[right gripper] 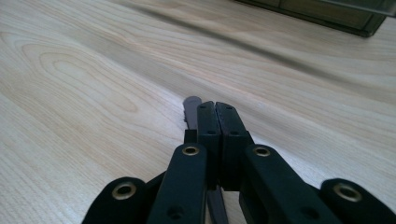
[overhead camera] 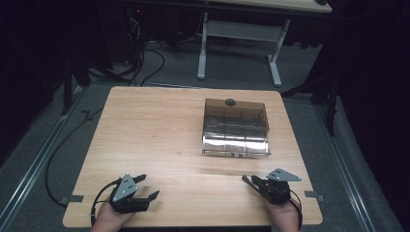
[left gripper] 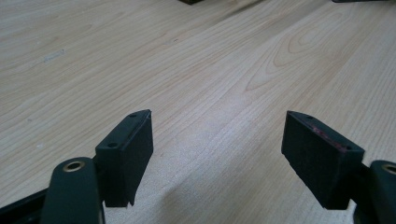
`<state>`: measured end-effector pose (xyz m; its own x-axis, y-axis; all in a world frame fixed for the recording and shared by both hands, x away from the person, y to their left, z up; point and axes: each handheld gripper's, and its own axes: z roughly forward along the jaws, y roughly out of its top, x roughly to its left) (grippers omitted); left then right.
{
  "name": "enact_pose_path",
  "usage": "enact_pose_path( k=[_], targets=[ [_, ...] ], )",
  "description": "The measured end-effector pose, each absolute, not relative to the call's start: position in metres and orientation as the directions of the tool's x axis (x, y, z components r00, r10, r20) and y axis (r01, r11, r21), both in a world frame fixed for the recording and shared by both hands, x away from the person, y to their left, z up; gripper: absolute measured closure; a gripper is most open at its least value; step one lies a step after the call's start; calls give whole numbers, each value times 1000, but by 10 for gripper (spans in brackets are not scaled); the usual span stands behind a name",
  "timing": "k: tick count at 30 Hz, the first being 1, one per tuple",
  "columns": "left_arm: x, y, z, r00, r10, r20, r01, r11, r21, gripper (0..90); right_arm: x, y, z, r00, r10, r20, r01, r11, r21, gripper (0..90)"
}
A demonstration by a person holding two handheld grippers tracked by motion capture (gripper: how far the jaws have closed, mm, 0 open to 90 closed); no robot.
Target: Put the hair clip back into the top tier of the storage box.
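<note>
High view showed, at the lower left of the frame, the left gripper held in a hand over the near edge of the wooden table, its jaws spread wide with nothing between them. At the lower right, the right gripper sat in the other hand, jaws pressed together on a thin dark strip. Left gripper view confirmed the spread: the left gripper had both black pads well apart above bare wood grain. Right gripper view had the right gripper with its pads squeezed together, a slim grey utensil pinched between them, its rounded tip poking out just past the jaws at the left; what kind of utensil it was could not be told. Farther up, right of centre in the high view, a smoky transparent box with a dark knob on its lid stood on the table, well apart from both grippers.
</note>
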<state>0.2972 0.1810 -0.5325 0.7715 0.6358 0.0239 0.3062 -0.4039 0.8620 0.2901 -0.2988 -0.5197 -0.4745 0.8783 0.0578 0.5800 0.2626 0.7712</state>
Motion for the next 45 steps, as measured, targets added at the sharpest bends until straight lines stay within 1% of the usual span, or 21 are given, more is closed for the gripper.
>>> enact_pose_path(
  k=[10,14,16,18,21,23,26,32,45],
  targets=[
    [297,181,-533,770,638,26,307,-405,861,255,293,-305,-526,-433,896,96,630,224,743,865],
    [297,181,-532,772,635,25,306,-406,861,255,293,-305,-525,-421,903,86,641,229,732,842],
    [297,181,-533,772,635,28,301,-405,863,255,296,-304,-523,-424,903,68,650,251,718,821],
    [297,181,-533,776,630,29,300,-409,862,257,297,-303,-520,-429,902,54,664,275,695,769],
    [297,181,-532,782,623,29,298,-414,860,257,300,-300,-513,-430,903,18,692,316,649,746],
    [297,181,-532,784,621,28,298,-416,859,258,303,-300,-510,-440,898,14,705,336,625,727],
    [297,180,-533,784,620,28,299,-417,858,260,308,-301,-508,-428,903,25,735,332,591,713],
    [297,180,-533,784,619,31,295,-417,860,261,316,-300,-504,-435,900,37,776,354,522,683],
    [296,180,-533,789,614,34,290,-420,860,261,327,-296,-484,-466,883,55,821,408,399,664]
  ],
)
